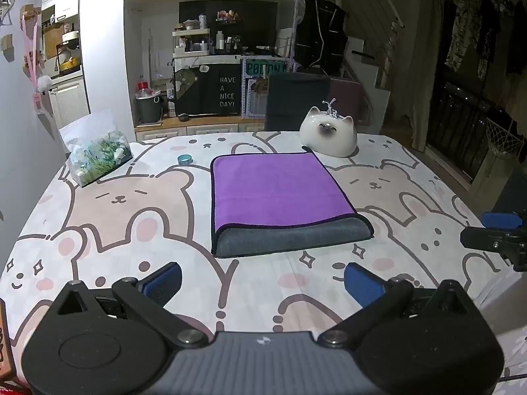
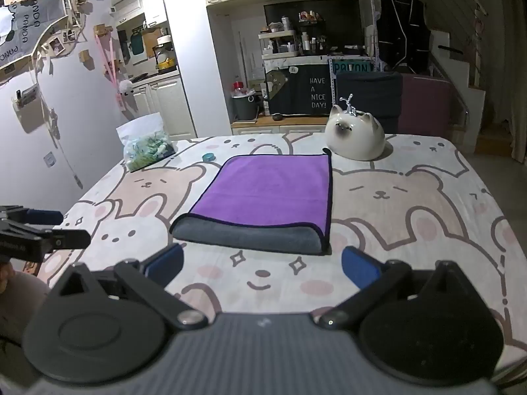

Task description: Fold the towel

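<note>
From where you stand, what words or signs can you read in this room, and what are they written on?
"HAVE A NICE DAY!" on the black cloth below the shelf.
"PANDA", repeated and tilted, on the grey banner on the left wall.
"POISON", partly cut off, on the green sign beside the black cloth.
Small tag atop the black cloth: too small to read.
White lettering on the left gripper's side: too blurred.
The towel bears no text.
</note>
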Available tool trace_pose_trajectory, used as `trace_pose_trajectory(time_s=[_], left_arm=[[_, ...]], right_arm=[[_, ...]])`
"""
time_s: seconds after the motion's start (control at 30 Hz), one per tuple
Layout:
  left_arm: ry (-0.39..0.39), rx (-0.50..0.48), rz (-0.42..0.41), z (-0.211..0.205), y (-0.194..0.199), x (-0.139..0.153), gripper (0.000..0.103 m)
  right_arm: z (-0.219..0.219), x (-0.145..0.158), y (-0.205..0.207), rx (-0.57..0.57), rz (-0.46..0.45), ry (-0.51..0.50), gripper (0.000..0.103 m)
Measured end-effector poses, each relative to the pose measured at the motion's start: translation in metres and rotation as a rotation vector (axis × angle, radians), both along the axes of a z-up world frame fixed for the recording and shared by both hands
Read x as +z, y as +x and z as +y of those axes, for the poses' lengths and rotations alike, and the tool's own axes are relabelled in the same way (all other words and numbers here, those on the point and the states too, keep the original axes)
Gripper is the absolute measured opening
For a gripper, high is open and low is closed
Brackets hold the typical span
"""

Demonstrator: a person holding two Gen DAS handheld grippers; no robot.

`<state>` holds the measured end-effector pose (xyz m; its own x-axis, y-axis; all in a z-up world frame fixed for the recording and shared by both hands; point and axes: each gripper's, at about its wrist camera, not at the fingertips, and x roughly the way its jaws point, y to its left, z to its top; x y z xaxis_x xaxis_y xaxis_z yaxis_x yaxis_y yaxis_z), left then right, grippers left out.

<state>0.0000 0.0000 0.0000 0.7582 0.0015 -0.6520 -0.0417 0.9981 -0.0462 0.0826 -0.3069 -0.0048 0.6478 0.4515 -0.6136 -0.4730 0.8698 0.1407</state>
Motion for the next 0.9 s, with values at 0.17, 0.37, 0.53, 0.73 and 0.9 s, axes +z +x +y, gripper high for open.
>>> trace_pose_trajectory(time_s=[0.17,0.37,0.53,0.73,0.9], left_arm=[[0.0,0.0,0.002,-0.0003,0.0001,0.0,0.103],[-0.005,0.0,0.003,0.0001,0.0001,0.0,0.103],[-0.006,-0.002,0.003,0.0001,0.0,0.0,0.103],[-0.005,0.0,0.003,0.0001,0.0,0.0,0.103],[-0.006,0.0,0.003,0.0003,-0.0001,0.0,0.103]], right_arm=[[-0.0007,-0.0001,-0.0008,-0.001,-0.002,0.003,0.103],[0.0001,-0.0004,0.0001,-0.001,-0.002,0.004,0.103],[0.0008,-0.0007,0.0005,-0.001,-0.002,0.004,0.103],[0.0007,-0.0006,0.0005,-0.001,-0.002,0.004,0.103],[0.0006,-0.0007,0.0003,-0.002,-0.002,0.003,0.103]])
